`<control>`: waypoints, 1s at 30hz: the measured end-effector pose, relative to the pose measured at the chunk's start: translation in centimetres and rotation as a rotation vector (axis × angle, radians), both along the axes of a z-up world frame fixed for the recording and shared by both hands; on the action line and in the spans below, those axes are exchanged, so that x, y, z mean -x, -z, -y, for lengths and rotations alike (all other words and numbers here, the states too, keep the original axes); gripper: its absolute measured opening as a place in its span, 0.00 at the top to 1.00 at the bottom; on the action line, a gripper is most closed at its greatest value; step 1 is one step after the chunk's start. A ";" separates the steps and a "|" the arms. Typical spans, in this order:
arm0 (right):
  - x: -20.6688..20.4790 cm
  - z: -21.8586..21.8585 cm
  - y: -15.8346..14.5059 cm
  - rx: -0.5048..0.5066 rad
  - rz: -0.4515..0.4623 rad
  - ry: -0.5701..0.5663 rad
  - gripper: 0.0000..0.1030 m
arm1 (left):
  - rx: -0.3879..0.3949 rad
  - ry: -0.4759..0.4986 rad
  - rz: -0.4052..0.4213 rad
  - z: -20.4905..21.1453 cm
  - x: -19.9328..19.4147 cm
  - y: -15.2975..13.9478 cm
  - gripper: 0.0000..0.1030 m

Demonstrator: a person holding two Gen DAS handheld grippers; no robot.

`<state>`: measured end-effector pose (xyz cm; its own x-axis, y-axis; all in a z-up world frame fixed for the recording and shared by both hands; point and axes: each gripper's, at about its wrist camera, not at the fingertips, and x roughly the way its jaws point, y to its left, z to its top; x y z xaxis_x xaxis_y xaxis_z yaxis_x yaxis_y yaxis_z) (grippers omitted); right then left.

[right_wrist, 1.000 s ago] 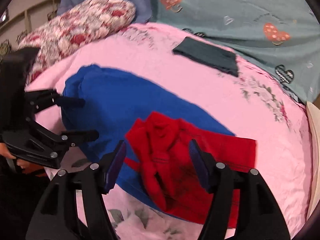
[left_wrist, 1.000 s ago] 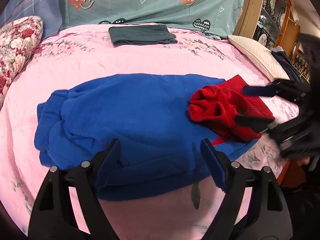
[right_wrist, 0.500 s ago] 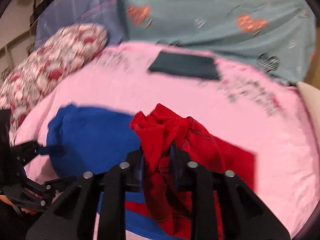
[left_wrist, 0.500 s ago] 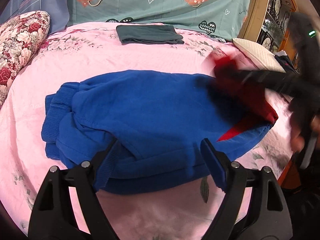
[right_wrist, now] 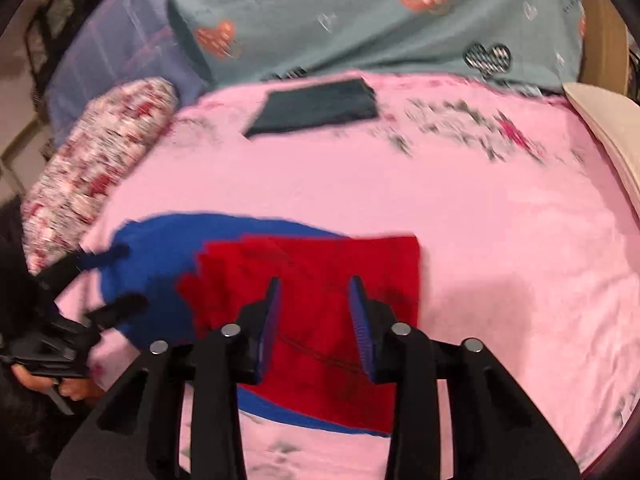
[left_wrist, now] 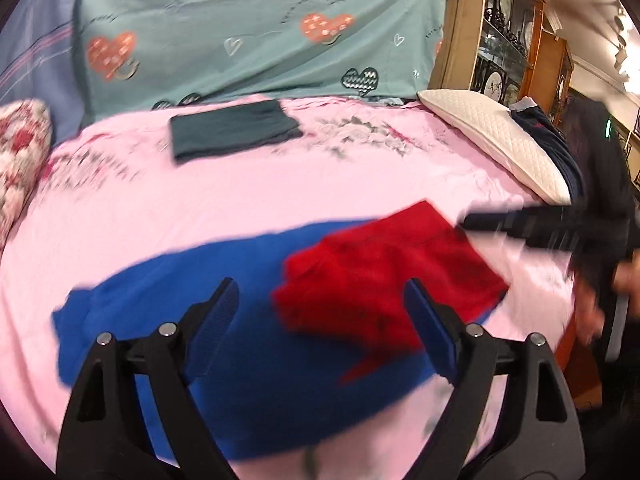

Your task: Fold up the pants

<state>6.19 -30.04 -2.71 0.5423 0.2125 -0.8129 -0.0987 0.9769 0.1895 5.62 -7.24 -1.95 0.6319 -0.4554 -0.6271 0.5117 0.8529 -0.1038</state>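
- The red pants (right_wrist: 320,300) lie spread in the lower centre of the right wrist view, partly on the blue garment (right_wrist: 160,248) and partly on the pink bed sheet (right_wrist: 500,220). Half a second ago they hung bunched between the right claw's fingers; now they are flatter, with a straight right edge.
- The right claw (right_wrist: 316,320) has let go: its jaws stand apart over the red cloth with nothing between them, where before they were pinched on the fabric.
- In the left wrist view the red pants (left_wrist: 384,276) sit right of centre atop the blue garment (left_wrist: 200,320), and are blurred.
- The left claw (left_wrist: 320,320) is wide open and holds nothing, as in the earlier frames; it now points further along the bed, so the blue garment sits lower in the frame.
- The right claw (left_wrist: 520,224) shows as a dark blur at the right edge of that view, beside the red cloth's far corner.
- A folded dark green garment (left_wrist: 232,130) lies in the upper middle of the frame, near the teal heart-print bedding (left_wrist: 260,28).
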 end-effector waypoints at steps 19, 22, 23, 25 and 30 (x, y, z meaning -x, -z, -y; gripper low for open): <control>0.1 0.1 2.6 0.019 0.010 -0.005 0.61 | -0.007 -0.081 -0.128 -1.0 -0.9 3.4 0.17; 1.4 -1.7 0.6 0.024 0.126 -0.041 0.57 | 0.093 -0.206 -0.127 -7.1 1.7 1.9 0.14; 2.0 -2.4 0.3 0.023 0.154 -0.062 0.56 | 0.124 -0.264 -0.134 -9.3 2.3 1.7 0.13; 1.9 -4.5 -0.2 0.026 0.178 -0.112 0.56 | 0.195 -0.381 -0.171 -13.3 2.9 2.1 0.13; 2.2 -9.1 0.6 0.019 0.168 -0.219 0.56 | 0.442 -0.497 -0.355 -18.8 1.8 5.3 0.14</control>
<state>4.03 -20.98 -3.35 0.6126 0.3253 -0.7203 -0.3367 0.9320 0.1344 3.85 11.54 -7.29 0.6224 -0.4259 -0.6567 -0.0508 0.8153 -0.5769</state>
